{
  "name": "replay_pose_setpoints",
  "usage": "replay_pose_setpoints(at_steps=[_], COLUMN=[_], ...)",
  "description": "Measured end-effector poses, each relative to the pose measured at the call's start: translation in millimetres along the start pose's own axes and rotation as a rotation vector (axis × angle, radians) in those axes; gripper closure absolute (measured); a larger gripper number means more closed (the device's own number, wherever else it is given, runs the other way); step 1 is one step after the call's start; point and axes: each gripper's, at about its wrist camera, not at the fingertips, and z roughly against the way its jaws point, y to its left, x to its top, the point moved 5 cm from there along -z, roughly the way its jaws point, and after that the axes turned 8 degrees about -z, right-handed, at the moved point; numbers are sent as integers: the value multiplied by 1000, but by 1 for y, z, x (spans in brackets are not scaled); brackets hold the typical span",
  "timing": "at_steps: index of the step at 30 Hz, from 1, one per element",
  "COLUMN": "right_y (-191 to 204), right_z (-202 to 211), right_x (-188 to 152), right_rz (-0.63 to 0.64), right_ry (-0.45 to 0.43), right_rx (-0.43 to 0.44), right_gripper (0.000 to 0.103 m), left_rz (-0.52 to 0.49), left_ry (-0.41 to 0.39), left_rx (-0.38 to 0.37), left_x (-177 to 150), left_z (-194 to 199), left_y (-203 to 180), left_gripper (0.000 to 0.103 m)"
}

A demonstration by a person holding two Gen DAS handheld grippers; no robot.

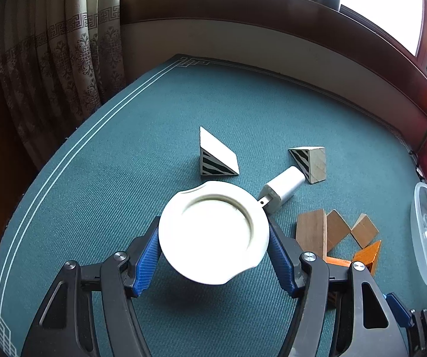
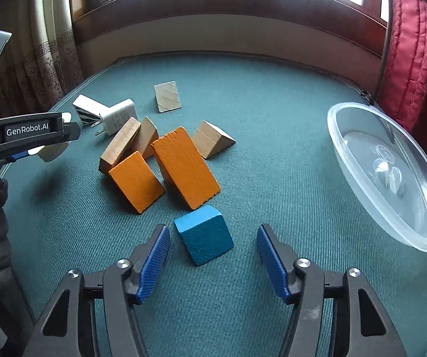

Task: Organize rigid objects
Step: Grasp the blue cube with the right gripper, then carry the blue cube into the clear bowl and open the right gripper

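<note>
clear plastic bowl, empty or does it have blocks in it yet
Empty of blocks: the clear bowl shows only its own molded bottom, and every block, like the blue cube, sits on the cloth.

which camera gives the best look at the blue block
The right wrist view. The blue block lies whole on the green cloth, near the right gripper, whose open pads don't touch it. The left wrist view doesn't show the block; the left gripper and its white lid fill the foreground.
</note>
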Motion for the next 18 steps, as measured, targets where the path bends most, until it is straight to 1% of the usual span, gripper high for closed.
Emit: replay_pose_setpoints(at_steps=[2,9,13,18], right_y=[3,-3,-12,-26], right_z=[1,6,18,37], right_x=[-1,-5,-3,3], right_rz=[12,-31,-71,-110], right_ry=[-6,-5,-22,-64], right_rx=[6,38,58,58], right_gripper=[64,64,64,64], left_rz=[2,-19,-41,-73], left_ry=[-2,-12,-27,-46], left_rx=[-1,-12,-21,-32], left_x=[1,1,1,0], left_z=[0,3,8,16], left_y=[0,-7,-13,-23], left_gripper=[36,36,36,36])
